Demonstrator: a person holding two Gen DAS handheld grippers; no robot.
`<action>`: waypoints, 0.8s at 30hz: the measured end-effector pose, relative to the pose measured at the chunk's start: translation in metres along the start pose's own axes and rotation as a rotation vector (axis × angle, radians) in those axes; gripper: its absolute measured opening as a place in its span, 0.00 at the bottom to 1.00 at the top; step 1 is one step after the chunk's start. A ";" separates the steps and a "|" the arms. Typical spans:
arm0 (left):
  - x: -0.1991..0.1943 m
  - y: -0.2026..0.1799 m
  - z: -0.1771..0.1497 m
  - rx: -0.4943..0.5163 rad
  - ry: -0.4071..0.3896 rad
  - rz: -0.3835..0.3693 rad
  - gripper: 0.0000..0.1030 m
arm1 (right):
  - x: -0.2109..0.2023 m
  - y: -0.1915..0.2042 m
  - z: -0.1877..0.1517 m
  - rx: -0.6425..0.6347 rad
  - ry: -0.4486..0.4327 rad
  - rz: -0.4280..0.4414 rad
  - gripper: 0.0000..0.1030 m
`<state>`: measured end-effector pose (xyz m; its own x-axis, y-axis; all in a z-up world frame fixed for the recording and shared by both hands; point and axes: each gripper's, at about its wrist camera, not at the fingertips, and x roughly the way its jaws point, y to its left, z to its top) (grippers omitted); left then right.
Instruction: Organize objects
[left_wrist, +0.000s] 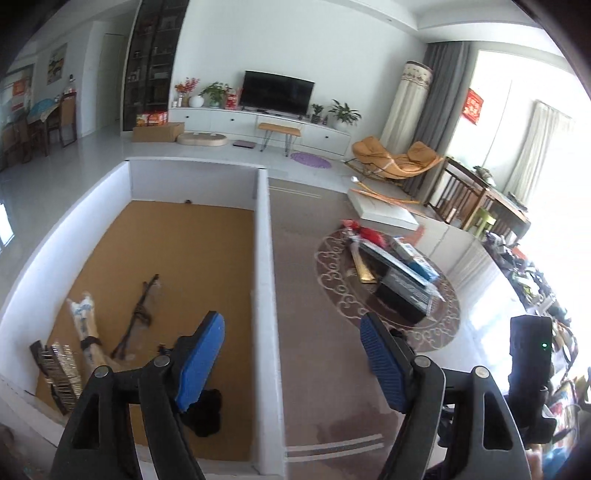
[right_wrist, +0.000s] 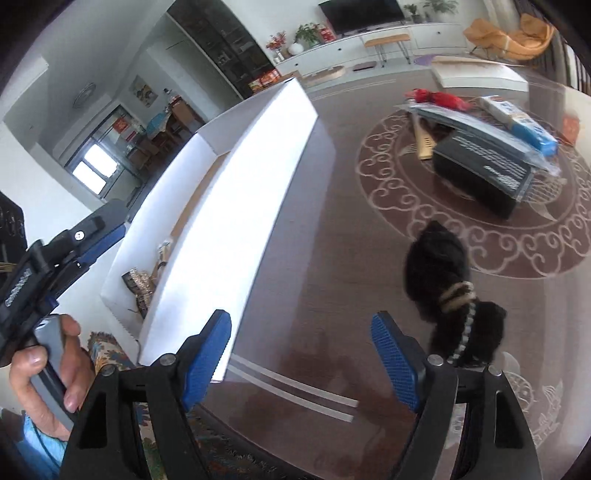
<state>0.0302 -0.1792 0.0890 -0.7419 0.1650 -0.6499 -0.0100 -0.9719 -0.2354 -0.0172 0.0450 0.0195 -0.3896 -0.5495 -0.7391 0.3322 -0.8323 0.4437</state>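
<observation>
Black fuzzy accessory (right_wrist: 443, 273), bound with beaded bands.

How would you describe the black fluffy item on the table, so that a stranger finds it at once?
On the brown table, right of the white box, sits a pile of packages. Nearer the camera lies the black fluffy item, alone, apart from the pile. Only it is furry, with a pale beaded band around it.

A dark television (left_wrist: 277, 91) stands on a long white cabinet (left_wrist: 258, 123), with potted plants (left_wrist: 216, 92) to its left, a small wooden bench (left_wrist: 279, 129) in front of it, an orange rocking chair (left_wrist: 397, 158) to its right.
</observation>
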 end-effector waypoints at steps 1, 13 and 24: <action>0.003 -0.020 -0.005 0.029 0.012 -0.043 0.87 | -0.011 -0.014 -0.004 0.016 -0.049 -0.049 0.77; 0.103 -0.113 -0.099 0.135 0.293 -0.083 0.89 | -0.087 -0.180 -0.009 0.307 -0.262 -0.553 0.82; 0.117 -0.094 -0.110 0.126 0.315 0.037 0.89 | -0.071 -0.189 -0.021 0.321 -0.218 -0.558 0.82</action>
<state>0.0182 -0.0503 -0.0449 -0.4998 0.1541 -0.8523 -0.0846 -0.9880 -0.1291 -0.0343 0.2425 -0.0222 -0.6044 -0.0055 -0.7967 -0.2270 -0.9573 0.1789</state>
